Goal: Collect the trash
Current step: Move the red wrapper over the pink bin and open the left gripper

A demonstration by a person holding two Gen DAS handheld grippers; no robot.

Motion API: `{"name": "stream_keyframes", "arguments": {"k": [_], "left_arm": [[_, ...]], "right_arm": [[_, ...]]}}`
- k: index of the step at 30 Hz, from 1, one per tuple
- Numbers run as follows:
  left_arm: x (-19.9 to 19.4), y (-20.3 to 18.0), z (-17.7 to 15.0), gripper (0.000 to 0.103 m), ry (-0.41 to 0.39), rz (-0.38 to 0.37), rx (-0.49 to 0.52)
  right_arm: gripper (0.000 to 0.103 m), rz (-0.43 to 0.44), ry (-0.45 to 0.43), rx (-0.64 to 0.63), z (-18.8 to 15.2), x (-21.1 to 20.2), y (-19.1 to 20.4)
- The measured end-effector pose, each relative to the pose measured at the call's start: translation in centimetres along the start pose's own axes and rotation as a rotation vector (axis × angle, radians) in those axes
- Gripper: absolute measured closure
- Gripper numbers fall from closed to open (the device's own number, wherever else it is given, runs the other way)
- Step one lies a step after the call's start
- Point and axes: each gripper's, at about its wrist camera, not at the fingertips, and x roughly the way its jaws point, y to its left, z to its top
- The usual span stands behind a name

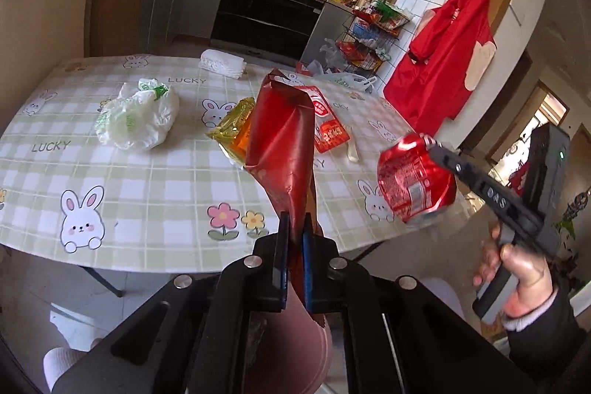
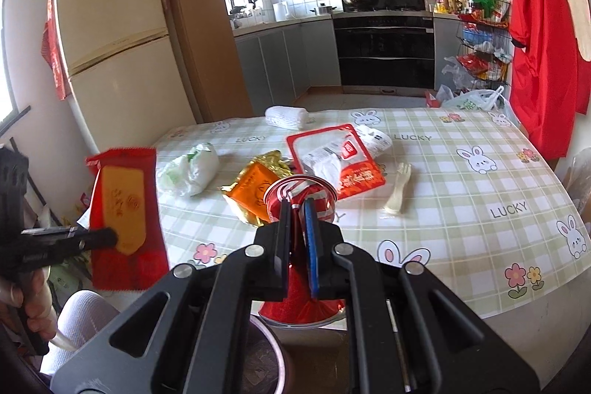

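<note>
My left gripper [image 1: 294, 222] is shut on a red snack wrapper [image 1: 282, 143], held upright above the near table edge; it shows at left in the right wrist view [image 2: 125, 213]. My right gripper [image 2: 295, 209] is shut on a crushed red can [image 2: 301, 194], which also shows at right in the left wrist view [image 1: 413, 180]. On the table lie a gold-orange packet [image 2: 255, 187], a red-white pouch [image 2: 332, 161], a crumpled white-green bag [image 2: 192, 168] and a cream plastic fork [image 2: 399, 187].
The table [image 2: 461, 202] has a green checked bunny cloth. A white folded cloth [image 2: 286, 117] lies at its far edge. A pink bin [image 1: 295, 349] stands below the grippers. A fridge [image 2: 114, 39], an oven [image 2: 384, 50] and a wire rack [image 2: 480, 50] stand beyond.
</note>
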Motion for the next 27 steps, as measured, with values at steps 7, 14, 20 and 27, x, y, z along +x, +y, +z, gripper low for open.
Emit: {"name": "stream_keyframes", "arguments": {"k": [7,14,20,27], "left_arm": [[-3.4,1.0,-5.2,0.097,0.057,0.018,0.011],[-3.6,1.5,-7.5,0.097,0.134,-0.001,-0.006],[-3.4,1.1,-7.6,0.096,0.154,-0.016,0.009],[-2.4,1.0,-7.6,0.073,0.179,-0.016,0.010]], "right_arm": [[0.092,0.020,-0.014,-0.054,0.1,-2.3,3.3],[0.092,0.029,-0.022,-0.080,0.0,-4.3,5.3],[0.092,0.029,-0.022,-0.087,-0.2,-4.9,5.7],[0.092,0.049,0.003,-0.077,-0.5,-4.1,5.7]]}}
